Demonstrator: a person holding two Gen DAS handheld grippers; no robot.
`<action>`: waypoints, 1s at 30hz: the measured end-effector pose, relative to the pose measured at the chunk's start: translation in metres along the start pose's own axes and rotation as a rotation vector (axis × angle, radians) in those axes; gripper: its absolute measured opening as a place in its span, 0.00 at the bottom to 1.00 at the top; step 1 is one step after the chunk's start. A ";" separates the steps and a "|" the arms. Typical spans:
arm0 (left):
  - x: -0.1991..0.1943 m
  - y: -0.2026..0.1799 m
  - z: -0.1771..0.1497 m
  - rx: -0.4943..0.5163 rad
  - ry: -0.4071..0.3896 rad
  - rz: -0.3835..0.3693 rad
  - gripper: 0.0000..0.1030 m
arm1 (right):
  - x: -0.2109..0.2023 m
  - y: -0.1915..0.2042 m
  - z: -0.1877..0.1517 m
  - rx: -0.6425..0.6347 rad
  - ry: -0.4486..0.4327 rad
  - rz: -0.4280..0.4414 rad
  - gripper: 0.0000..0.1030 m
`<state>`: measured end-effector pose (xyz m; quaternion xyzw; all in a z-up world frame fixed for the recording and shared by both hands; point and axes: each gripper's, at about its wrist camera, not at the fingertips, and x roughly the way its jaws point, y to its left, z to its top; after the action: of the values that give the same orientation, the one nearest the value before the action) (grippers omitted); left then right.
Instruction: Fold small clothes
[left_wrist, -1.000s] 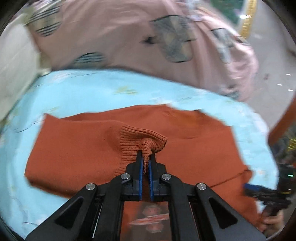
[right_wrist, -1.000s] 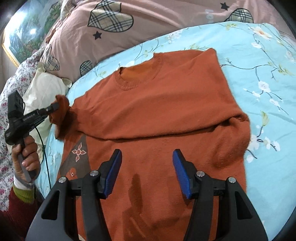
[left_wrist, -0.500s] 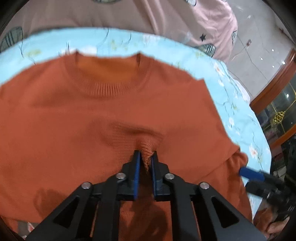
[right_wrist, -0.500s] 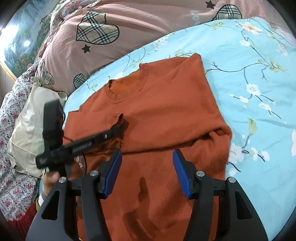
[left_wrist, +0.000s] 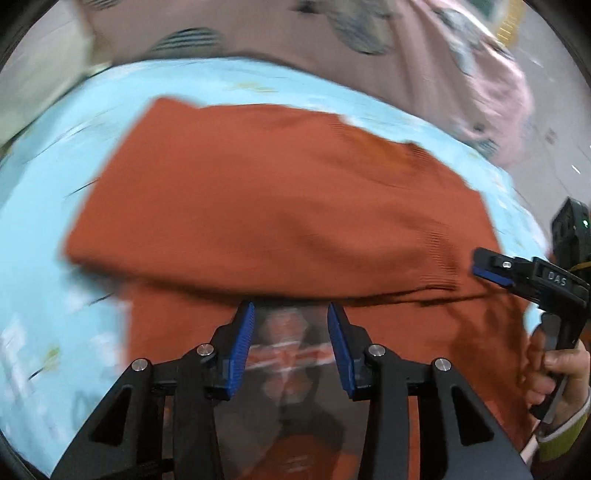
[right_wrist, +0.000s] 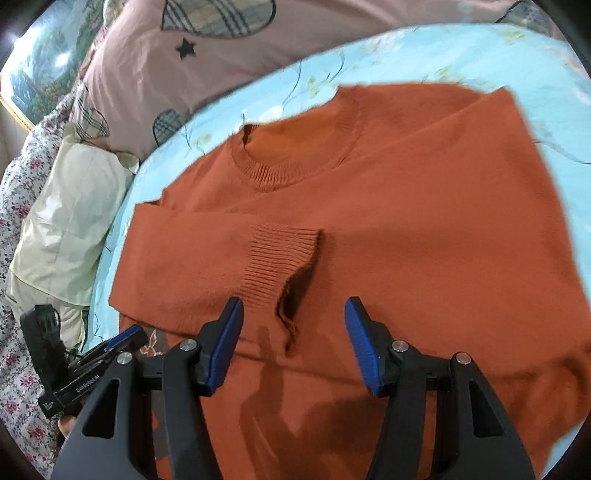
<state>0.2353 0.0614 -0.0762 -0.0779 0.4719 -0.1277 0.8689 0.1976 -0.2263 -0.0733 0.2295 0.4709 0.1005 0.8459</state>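
A: The left gripper (left_wrist: 291, 341) had the sleeve cuff (right_wrist: 282, 258) pinched a moment ago. Now it has let go, and the cuff lies flat across the chest of the orange sweater (right_wrist: 424, 229).

B: So are its jaws wide?

A: They are opening, partway apart, with nothing pinched between them. They hang over the lower part of the sweater.

B: And the right gripper (right_wrist: 294, 341)?

A: Its blue pads (right_wrist: 360, 339) stand apart too, holding nothing. It floats just above the cuff.

B: Where is the sweater?

A: It lies on the light blue flowery bedsheet (right_wrist: 424, 48), neck hole toward the pink pillow (right_wrist: 295, 26). One sleeve is folded in over the front.
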 end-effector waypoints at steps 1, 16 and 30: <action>-0.002 0.012 -0.001 -0.030 -0.003 0.016 0.40 | 0.008 0.002 0.002 -0.004 0.012 0.000 0.56; 0.003 0.047 0.018 -0.127 -0.051 0.085 0.27 | -0.096 -0.026 0.047 0.001 -0.238 -0.052 0.05; 0.004 0.055 0.020 -0.128 -0.065 0.156 0.15 | -0.078 -0.071 0.018 0.088 -0.215 -0.138 0.04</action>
<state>0.2621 0.1129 -0.0823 -0.1001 0.4554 -0.0268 0.8842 0.1678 -0.3240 -0.0405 0.2429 0.3960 -0.0042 0.8855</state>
